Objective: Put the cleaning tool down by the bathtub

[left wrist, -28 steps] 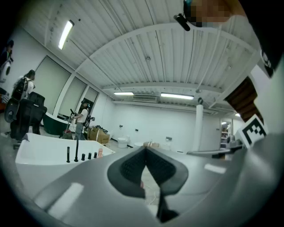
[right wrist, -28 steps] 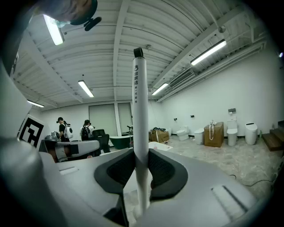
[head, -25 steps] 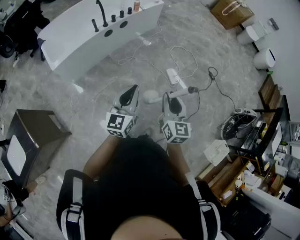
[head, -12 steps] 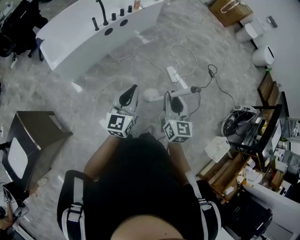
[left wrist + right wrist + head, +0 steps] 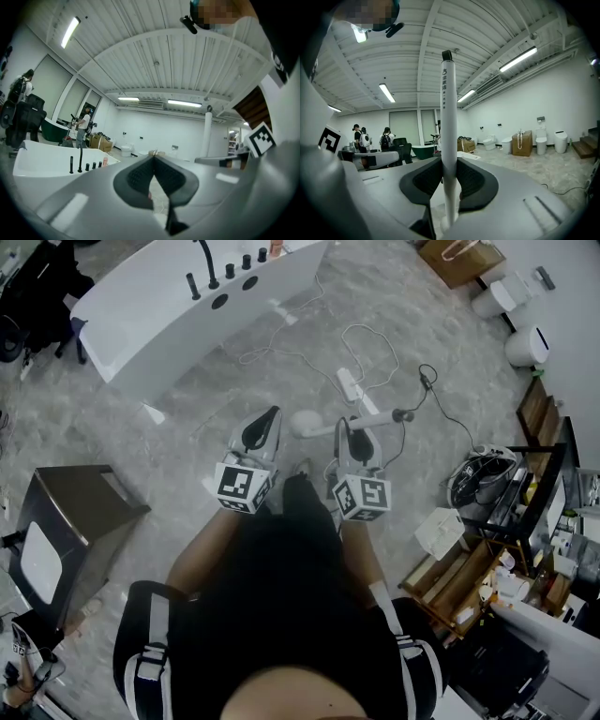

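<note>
The tool point(image 5: 304, 423), a white stick with a round head at one end, is clenched in the right gripper point(image 5: 352, 433), whose jaws close on the handle partway along it. In the head view the handle runs crosswise, its head poking out to the left of the jaws and its dark-tipped far end to the right. In the right gripper view the tool point(image 5: 448, 122) stands straight up between the pads point(image 5: 427, 177) of the right gripper point(image 5: 449, 180), both pads pressing its sides. The left gripper point(image 5: 261, 427) sits just beside the tool's head, not touching it; in its own view the left gripper point(image 5: 153, 161) has its jaws together at the tips with nothing between them. Both grippers are held out in front of the person over the middle of the grey marbled floor point(image 5: 169, 442). The bathtub point(image 5: 141, 320), white and long, lies toward the floor's far left corner, well apart from the tool, with a black faucet point(image 5: 202, 261) on its rim; the left gripper view shows the bathtub point(image 5: 37, 164) low at left. Between tub and tool a white power strip point(image 5: 349, 385) and its looping cable point(image 5: 367, 345) lie on the floor. A dark stand point(image 5: 80, 512) is at the left edge, shelves point(image 5: 530, 512) crowd the right edge, and toilets point(image 5: 516, 320) and a cardboard box point(image 5: 459, 259) are at the far right corner.
</note>
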Action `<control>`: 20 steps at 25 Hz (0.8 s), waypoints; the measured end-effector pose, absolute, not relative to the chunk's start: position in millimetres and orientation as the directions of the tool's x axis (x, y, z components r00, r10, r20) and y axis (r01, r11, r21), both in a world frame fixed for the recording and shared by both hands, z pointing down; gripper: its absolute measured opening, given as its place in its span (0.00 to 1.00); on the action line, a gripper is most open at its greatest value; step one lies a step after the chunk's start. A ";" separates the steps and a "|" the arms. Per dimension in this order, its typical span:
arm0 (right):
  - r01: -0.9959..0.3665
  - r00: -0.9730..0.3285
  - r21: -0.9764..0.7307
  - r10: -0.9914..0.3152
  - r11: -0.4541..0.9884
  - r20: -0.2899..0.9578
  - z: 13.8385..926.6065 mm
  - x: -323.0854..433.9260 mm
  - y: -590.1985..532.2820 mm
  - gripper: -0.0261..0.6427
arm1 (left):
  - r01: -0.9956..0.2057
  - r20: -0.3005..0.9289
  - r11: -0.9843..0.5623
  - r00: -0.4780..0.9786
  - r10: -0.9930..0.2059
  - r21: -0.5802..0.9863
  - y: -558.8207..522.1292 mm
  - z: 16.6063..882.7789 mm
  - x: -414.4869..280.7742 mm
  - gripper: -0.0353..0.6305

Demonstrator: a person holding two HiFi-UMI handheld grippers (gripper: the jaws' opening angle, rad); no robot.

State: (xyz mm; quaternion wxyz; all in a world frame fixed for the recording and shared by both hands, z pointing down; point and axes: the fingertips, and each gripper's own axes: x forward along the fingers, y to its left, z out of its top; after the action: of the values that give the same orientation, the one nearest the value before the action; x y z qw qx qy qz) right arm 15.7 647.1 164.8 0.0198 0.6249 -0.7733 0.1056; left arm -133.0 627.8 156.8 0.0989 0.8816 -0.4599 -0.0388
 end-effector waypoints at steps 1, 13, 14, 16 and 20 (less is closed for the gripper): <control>-0.970 -0.218 -0.141 -0.962 0.196 0.163 164.7 17.3 643.8 0.18 | -0.804 0.024 -0.557 0.573 -0.819 0.211 624.5 157.0 -131.4 0.07; -0.965 -0.240 -0.148 -0.956 0.216 0.171 176.7 67.3 567.3 0.18 | -0.822 0.044 -0.529 0.549 -0.835 0.209 551.2 167.8 -78.0 0.07; -0.964 -0.245 -0.148 -0.954 0.220 0.173 178.2 73.3 558.6 0.18 | -0.826 0.046 -0.525 0.544 -0.838 0.206 542.5 168.0 -71.5 0.07; -0.962 -0.255 -0.147 -0.951 0.231 0.176 181.1 85.7 540.4 0.18 | -0.833 0.048 -0.515 0.533 -0.845 0.201 524.0 168.6 -58.6 0.07; -0.957 -0.275 -0.144 -0.945 0.252 0.178 186.6 111.3 505.5 0.18 | -0.843 0.061 -0.500 0.520 -0.852 0.198 490.0 174.8 -30.3 0.07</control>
State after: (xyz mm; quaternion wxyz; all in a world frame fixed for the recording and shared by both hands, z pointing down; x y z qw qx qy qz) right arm 111.3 505.5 186.6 0.0276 0.6014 -0.7906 0.1119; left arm -30.3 490.0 174.8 0.1015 0.8657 -0.4896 -0.0225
